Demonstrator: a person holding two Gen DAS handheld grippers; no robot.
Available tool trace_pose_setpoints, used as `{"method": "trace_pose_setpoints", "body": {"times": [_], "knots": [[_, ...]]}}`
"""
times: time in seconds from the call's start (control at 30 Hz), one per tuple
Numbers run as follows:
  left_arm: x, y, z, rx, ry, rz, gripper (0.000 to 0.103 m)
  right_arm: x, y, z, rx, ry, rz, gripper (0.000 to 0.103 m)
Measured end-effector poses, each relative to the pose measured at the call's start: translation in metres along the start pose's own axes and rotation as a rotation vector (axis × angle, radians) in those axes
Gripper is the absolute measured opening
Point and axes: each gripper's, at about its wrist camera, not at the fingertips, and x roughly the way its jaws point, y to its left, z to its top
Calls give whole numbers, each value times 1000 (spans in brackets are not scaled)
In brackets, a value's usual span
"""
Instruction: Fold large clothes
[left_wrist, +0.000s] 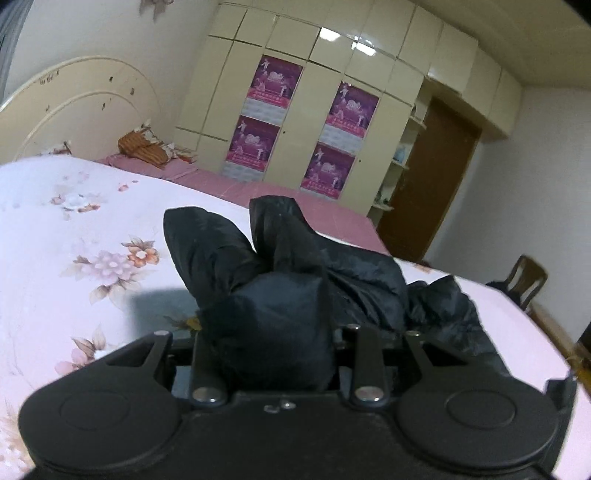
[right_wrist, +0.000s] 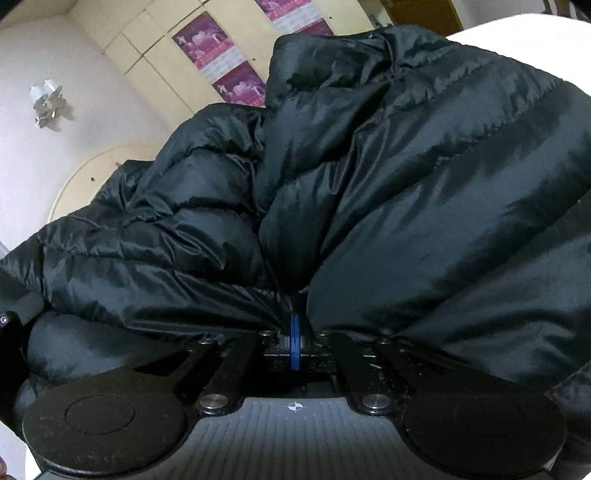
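Observation:
A black puffer jacket (left_wrist: 284, 266) lies bunched on a bed with a floral sheet (left_wrist: 85, 229). In the left wrist view a thick wad of it bulges between the jaws of my left gripper (left_wrist: 273, 332), which is shut on it and lifts it off the sheet; the fingertips are buried in the fabric. In the right wrist view the jacket (right_wrist: 406, 192) fills nearly the whole picture. My right gripper (right_wrist: 294, 314) is shut tight on a pinch of its fabric, the blue pads (right_wrist: 294, 332) pressed together with folds gathered around them.
A cream headboard (left_wrist: 85, 107) and a striped pillow (left_wrist: 142, 147) stand at the bed's far end. Behind it runs a cream wardrobe (left_wrist: 314, 92) with purple posters, then a brown door (left_wrist: 432, 181). A wooden chair (left_wrist: 526, 280) stands off the bed's right side.

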Motion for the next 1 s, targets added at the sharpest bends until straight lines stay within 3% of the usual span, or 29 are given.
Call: {"method": "trace_pose_setpoints", "body": {"times": [0.1, 0.2, 0.3, 0.47, 0.67, 0.83, 0.93, 1.0], "knots": [[2, 0, 4, 23, 6, 2, 33, -40, 3, -7, 9, -70, 34, 0], [1, 1, 6, 29, 5, -4, 33, -64, -1, -20, 0, -65, 45, 0], [-5, -10, 4, 65, -10, -35, 33, -38, -14, -30, 45, 32, 35, 0], [-19, -54, -1, 192, -60, -112, 33, -20, -33, -37, 107, 50, 67, 0], [-16, -111, -8, 332, -27, -159, 33, -30, -54, -33, 156, 93, 100, 0], [-7, -140, -11, 356, -12, -129, 33, -118, -74, -10, 49, -126, 46, 0], [-4, -160, -15, 369, -12, -112, 33, -157, -110, 12, 25, -244, -116, 0], [-3, -172, -18, 389, -8, -112, 33, -161, -132, 24, 15, -264, -213, 0]]}}
